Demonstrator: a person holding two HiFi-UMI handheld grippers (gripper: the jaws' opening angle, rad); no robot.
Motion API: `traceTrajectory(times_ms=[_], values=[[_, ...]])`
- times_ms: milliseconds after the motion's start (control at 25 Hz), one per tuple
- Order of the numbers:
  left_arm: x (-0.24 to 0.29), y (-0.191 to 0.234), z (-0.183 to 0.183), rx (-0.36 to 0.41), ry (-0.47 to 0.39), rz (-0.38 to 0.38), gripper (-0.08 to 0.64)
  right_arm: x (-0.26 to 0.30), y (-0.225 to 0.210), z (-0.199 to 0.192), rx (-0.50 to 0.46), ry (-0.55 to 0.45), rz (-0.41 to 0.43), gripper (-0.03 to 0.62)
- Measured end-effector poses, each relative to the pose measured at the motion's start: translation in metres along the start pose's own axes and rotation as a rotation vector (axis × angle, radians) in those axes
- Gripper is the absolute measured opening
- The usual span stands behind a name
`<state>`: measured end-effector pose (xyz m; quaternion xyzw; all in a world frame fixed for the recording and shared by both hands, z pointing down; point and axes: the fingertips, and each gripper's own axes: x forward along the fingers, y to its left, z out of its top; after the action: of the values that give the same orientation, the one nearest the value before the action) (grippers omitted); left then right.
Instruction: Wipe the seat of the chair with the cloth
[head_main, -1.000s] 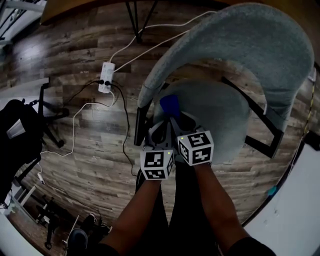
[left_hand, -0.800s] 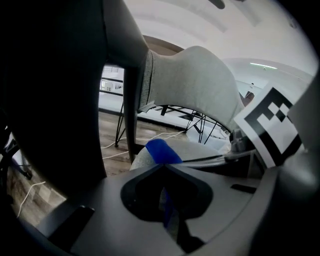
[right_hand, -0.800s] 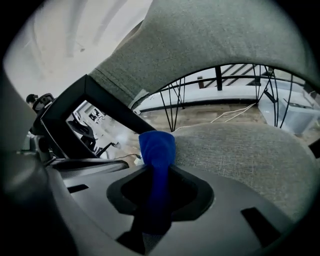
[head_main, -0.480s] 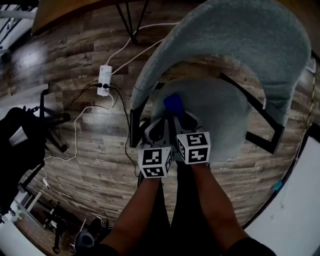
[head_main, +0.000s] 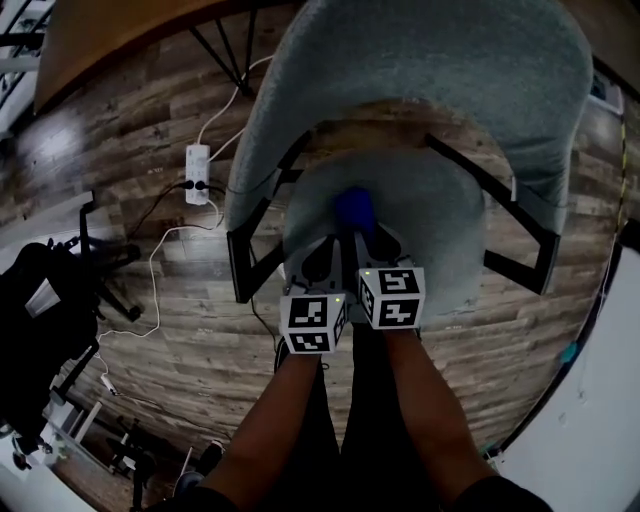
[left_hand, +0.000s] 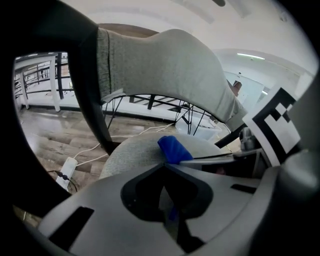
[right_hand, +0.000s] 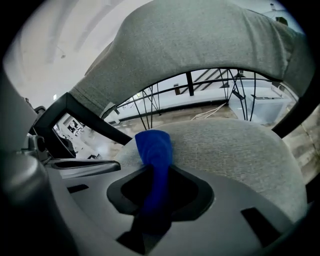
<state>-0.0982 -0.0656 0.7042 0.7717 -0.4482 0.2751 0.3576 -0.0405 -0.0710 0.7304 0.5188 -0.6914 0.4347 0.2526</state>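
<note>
Cloth (head_main: 353, 208): blue, bunched, on the front half of the seat (head_main: 440, 220), touching the fabric.
Right tool (right_hand: 156, 176): clamped on the cloth.
Left tool (left_hand: 165, 172): closed, thin blue sliver in the seam, likely a cloth edge.
Risk, judged: small wad, hence hard tips scraping upholstery; slight left pinch, hence cloth slipping free.
Counted: one chair (head_main: 430, 60), one seat, one cloth, two tools.

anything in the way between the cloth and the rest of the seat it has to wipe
Nothing visible. The cloth is clamped in the right gripper, and its free end already rests on the seat. The grey seat surface ahead of it and to its sides is bare.
</note>
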Motion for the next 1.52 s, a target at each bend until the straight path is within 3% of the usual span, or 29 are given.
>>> traceTrajectory(times_ms=[480, 1080, 1520], values=[[0.025, -0.058, 0.012, 0.082, 0.024, -0.089, 0.003, -0.034, -0.064, -0.006, 0.109, -0.045, -0.093, 0.103], [0.044, -0.116, 0.013, 0.114, 0.056, -0.179, 0.003, -0.077, -0.140, -0.019, 0.237, -0.114, -0.222, 0.103], [0.050, -0.147, 0.012, 0.137, 0.076, -0.238, 0.003, -0.107, -0.187, -0.033, 0.277, -0.142, -0.331, 0.103]])
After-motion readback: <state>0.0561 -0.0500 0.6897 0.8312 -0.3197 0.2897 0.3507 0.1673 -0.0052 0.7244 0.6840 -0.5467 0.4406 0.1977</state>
